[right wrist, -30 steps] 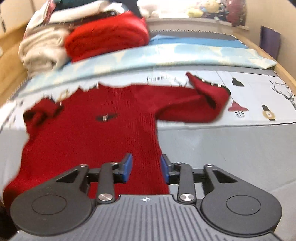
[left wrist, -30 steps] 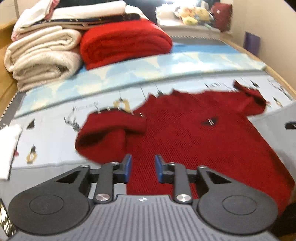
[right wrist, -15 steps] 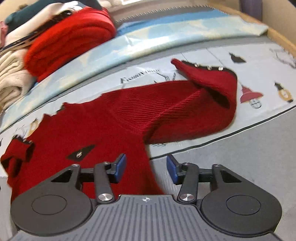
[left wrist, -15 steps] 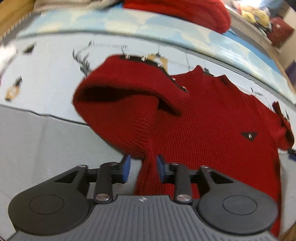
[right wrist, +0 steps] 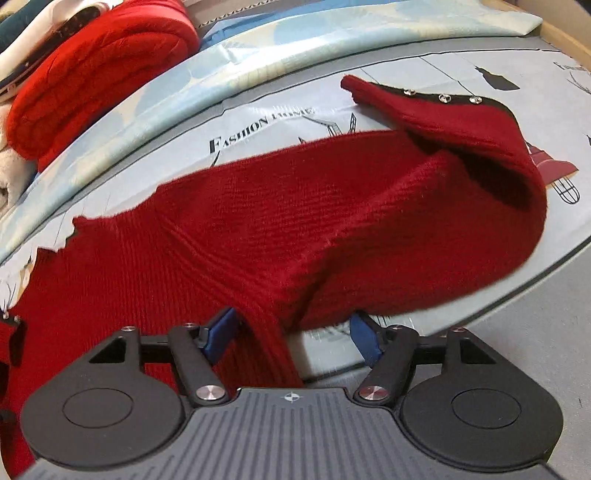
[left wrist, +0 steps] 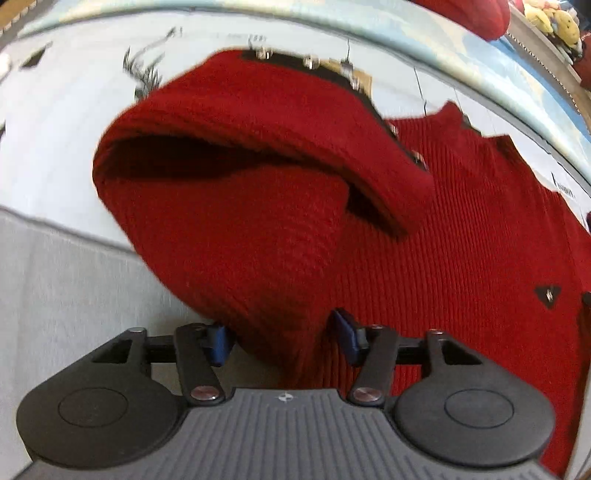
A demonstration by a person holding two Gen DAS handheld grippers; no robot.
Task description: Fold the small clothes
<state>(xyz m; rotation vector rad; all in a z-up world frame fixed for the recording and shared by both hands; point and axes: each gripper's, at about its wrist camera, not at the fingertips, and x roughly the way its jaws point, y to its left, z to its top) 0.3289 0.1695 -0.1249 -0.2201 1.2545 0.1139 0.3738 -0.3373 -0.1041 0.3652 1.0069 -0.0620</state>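
Observation:
A small dark red knit sweater [left wrist: 461,236] lies flat on a printed bedsheet, also in the right wrist view [right wrist: 122,273]. Its left sleeve [left wrist: 236,206] is folded back on itself, the studded cuff on top. My left gripper [left wrist: 282,338] is open, its blue pads either side of the armpit fabric near where sleeve meets body. The right sleeve [right wrist: 369,229] is likewise folded back with its studded cuff [right wrist: 443,110] raised. My right gripper [right wrist: 291,338] is open, with the underarm fold of the sweater between its pads.
A folded bright red blanket [right wrist: 96,77] and cream folded linens lie at the far left. A light blue patterned sheet [right wrist: 332,40] runs along the back. Grey bedding [right wrist: 535,332] lies at the near side. Plush toys [left wrist: 554,18] sit at the far right.
Both grippers have moved down and forward to the sweater's armpits and opened wider; fabric now sits between the pads of each.

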